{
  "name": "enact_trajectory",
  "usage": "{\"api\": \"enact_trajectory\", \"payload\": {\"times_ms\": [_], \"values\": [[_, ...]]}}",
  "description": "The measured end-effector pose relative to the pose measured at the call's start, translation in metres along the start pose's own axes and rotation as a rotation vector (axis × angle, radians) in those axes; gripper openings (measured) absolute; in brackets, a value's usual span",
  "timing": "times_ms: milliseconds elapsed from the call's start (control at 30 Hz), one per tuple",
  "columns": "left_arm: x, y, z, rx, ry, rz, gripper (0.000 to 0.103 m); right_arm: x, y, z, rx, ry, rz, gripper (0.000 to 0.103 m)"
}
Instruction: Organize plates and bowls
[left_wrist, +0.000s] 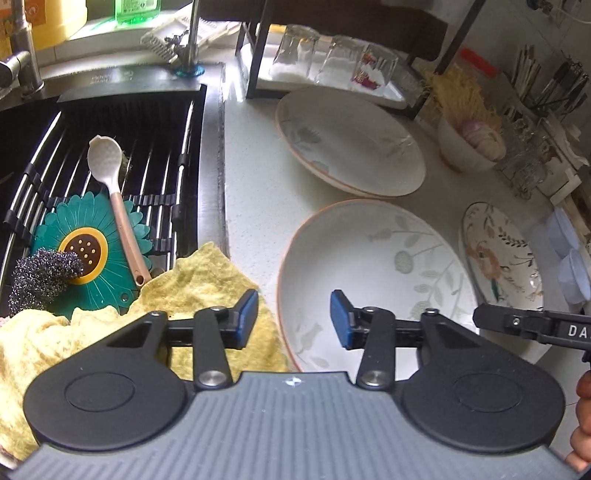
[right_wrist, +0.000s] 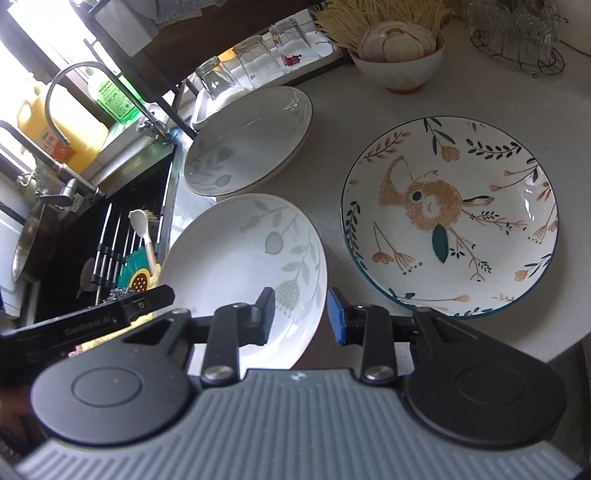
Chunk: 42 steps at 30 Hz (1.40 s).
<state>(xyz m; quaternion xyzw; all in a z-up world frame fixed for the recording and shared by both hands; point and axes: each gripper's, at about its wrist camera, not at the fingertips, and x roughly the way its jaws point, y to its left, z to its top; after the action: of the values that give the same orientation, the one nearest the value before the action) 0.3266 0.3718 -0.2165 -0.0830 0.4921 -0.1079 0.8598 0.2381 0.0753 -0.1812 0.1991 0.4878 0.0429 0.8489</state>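
A white leaf-pattern plate (left_wrist: 373, 273) lies near the counter's front edge; it also shows in the right wrist view (right_wrist: 236, 254). My left gripper (left_wrist: 294, 319) is open, straddling its left rim. My right gripper (right_wrist: 301, 317) is open, straddling its right rim. A second white leaf plate (left_wrist: 351, 142) sits behind it (right_wrist: 251, 136). A rabbit-pattern plate (right_wrist: 450, 218) lies to the right (left_wrist: 502, 258). A small bowl (right_wrist: 402, 51) holding sliced onion stands at the back (left_wrist: 469, 147).
The sink (left_wrist: 110, 177) with a rack, spoon brush, green flower mat and scrubber is at the left. A yellow cloth (left_wrist: 207, 291) drapes over its edge. Upturned glasses (left_wrist: 332, 59) stand on a tray at the back. A wire glass holder (right_wrist: 517, 33) is far right.
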Motion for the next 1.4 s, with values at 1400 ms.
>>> {"api": "enact_trajectory", "payload": {"times_ms": [1400], "values": [[0.004,-0.001,0.035,0.032,0.073,-0.108,0.020,-0.010,0.003,0.015,0.034,-0.087,0.013,0.018]]}}
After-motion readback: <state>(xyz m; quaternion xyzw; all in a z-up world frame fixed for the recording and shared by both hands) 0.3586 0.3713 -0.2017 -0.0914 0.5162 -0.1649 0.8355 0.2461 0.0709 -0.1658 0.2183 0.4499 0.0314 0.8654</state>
